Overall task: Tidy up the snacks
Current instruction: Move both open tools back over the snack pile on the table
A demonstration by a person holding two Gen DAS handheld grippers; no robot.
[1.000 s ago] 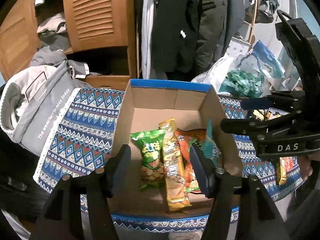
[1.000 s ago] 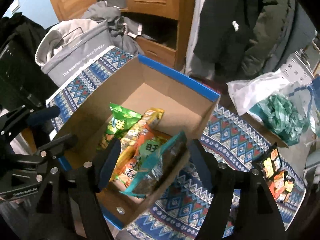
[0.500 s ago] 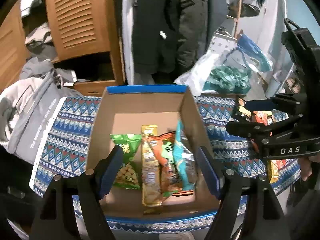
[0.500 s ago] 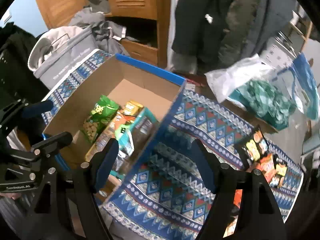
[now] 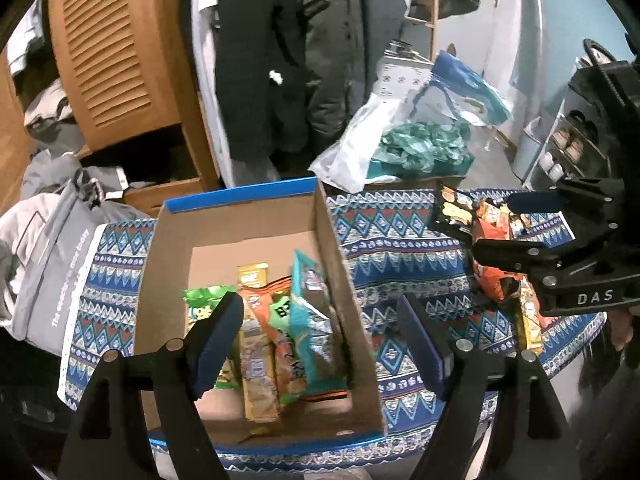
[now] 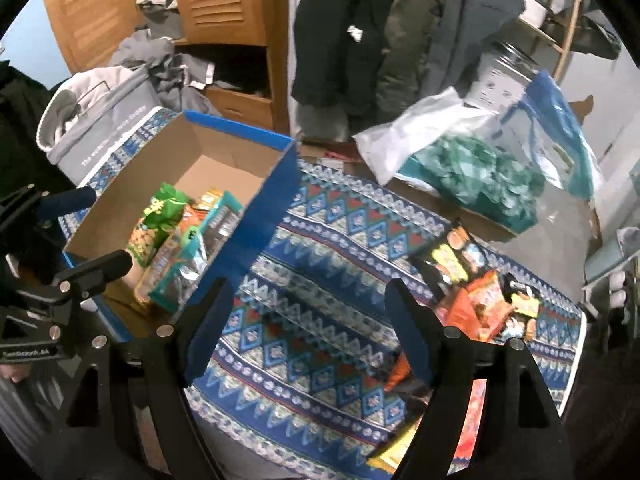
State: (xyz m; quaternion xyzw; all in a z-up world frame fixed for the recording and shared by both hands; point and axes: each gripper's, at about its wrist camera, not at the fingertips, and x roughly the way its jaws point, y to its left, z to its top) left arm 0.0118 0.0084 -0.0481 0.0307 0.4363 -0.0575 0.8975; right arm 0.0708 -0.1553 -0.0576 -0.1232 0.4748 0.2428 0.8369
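Observation:
A cardboard box (image 5: 240, 196) with a blue rim stands on the patterned cloth. It holds a green bag (image 5: 204, 300), a yellow bar (image 5: 252, 280), an orange bag (image 5: 276, 312) and a teal bag (image 5: 316, 320) that leans on its right wall. My left gripper (image 5: 320, 344) hangs over the box's right wall, its jaws opening with nothing gripped. My right gripper (image 6: 308, 328) is open over bare cloth, right of the box (image 6: 272, 200). Loose snack packs (image 6: 480, 280) lie further right; the left wrist view shows them (image 5: 492, 240) behind the right gripper (image 5: 500, 224).
The table's front edge (image 5: 304, 452) runs just below the box. A grey laundry bag (image 5: 52, 248) sits left of the table. A clear plastic bag of teal stuff (image 6: 468, 172) lies at the back right. A wooden wardrobe (image 5: 112, 60) and hanging coats (image 5: 280, 60) stand behind.
Both grippers have moved right: the right one left the box and now hangs over the cloth. Both jaws stand wider. The teal bag stays in the box.

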